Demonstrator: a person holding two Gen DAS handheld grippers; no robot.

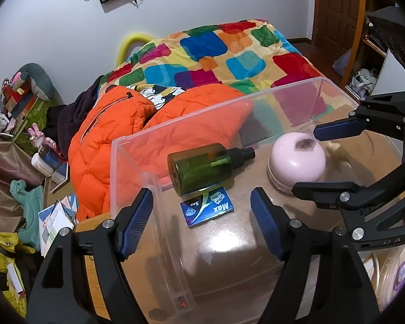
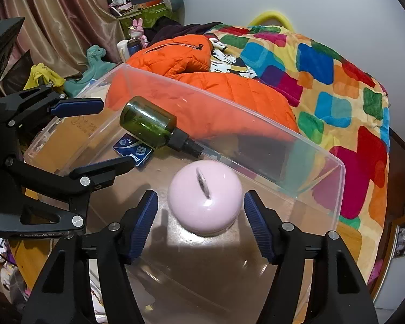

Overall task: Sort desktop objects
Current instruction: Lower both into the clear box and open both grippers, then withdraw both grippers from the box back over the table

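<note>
Both my claws open, empty: L gripper (image 1: 202,224) over blue box (image 1: 207,209) & green bottle (image 1: 202,168) in clear bin (image 1: 137,145); R gripper (image 2: 201,222) straddles pink dome (image 2: 205,205); back out slow w/o nudging items

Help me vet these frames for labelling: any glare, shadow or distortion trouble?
Left wrist view: fisheye bends the clear bin walls, and glare whitens its floor near the blue packet. Right wrist view: a bright patch and claw shadows lie under the pink dome; the corners go black.
</note>
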